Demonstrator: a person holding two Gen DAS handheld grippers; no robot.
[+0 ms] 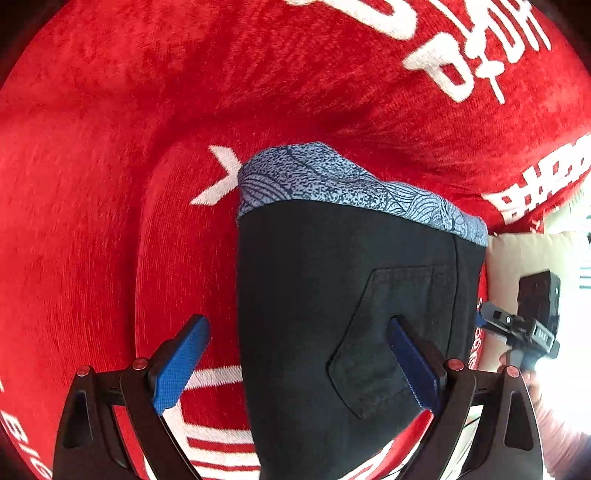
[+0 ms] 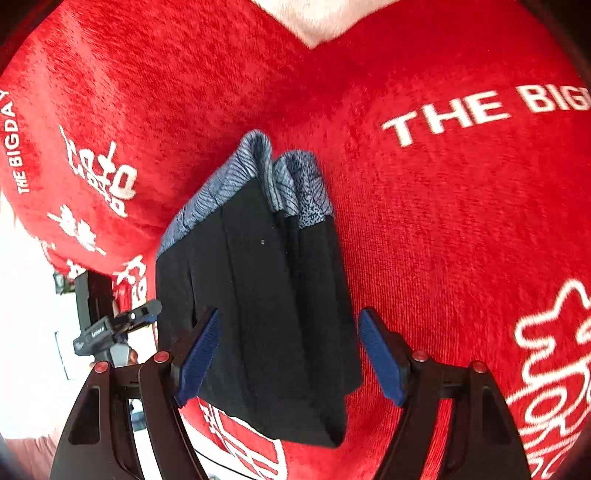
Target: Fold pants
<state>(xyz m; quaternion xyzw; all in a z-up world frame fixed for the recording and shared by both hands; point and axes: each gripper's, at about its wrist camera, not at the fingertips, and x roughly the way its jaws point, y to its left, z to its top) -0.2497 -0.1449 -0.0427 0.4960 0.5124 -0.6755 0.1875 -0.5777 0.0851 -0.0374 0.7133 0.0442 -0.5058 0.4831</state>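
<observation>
The pants are black with a blue-grey patterned band at the far end, folded into a narrow stack on a red blanket. A back pocket shows on top. My left gripper is open, its blue pads straddling the stack's left edge, holding nothing. In the right wrist view the folded pants lie between the open fingers of my right gripper, which holds nothing. The right gripper also shows in the left wrist view, beside the stack's right edge. The left gripper shows in the right wrist view.
The red plush blanket with white lettering covers the whole surface and rises in soft folds behind the pants. A beige cushion and bright background lie past the blanket's right edge. A pale patch shows at the top.
</observation>
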